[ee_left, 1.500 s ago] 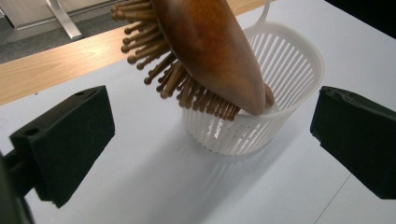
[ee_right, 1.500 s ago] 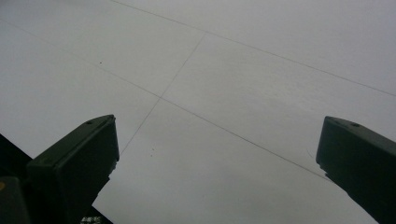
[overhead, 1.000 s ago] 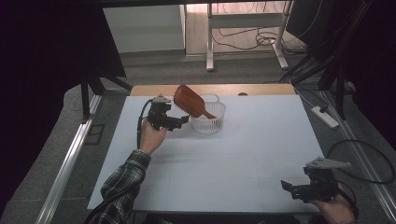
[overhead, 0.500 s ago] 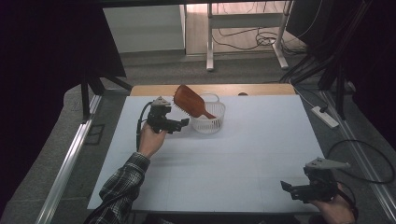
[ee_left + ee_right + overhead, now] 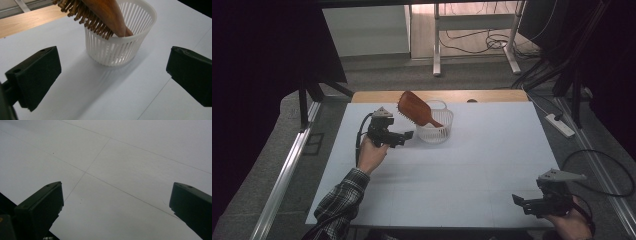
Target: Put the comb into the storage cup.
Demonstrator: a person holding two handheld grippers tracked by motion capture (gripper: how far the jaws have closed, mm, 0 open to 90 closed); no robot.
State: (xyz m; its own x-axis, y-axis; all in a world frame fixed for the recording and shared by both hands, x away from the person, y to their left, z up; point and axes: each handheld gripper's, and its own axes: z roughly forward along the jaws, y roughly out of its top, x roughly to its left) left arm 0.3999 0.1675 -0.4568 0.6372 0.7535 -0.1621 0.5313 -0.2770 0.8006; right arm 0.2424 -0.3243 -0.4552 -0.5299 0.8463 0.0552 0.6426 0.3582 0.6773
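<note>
Up in the high view, my left gripper (image 5: 408,136) hovers just left of the white basket (image 5: 435,131) near the far edge of the white worktop (image 5: 492,160), its fingers parted and holding nothing. The wooden hairbrush (image 5: 415,108) stands tilted in the basket, handle down inside, bristled head leaning out over the rim toward the left. My right gripper (image 5: 518,200) sits well apart at the near right corner of the worktop, fingers spread and empty, my right hand (image 5: 567,225) at the bottom edge; my left hand (image 5: 371,154) comes up in a plaid sleeve (image 5: 339,205). Along my left gripper view, my two black fingers (image 5: 37,75) stand wide apart on either side, with the basket (image 5: 120,47) between and beyond them, untouched, and the hairbrush (image 5: 100,15) resting its bristles on the near rim. Along my right gripper view, my fingers (image 5: 40,207) gape open over bare worktop (image 5: 120,170) crossed by faint lines.
</note>
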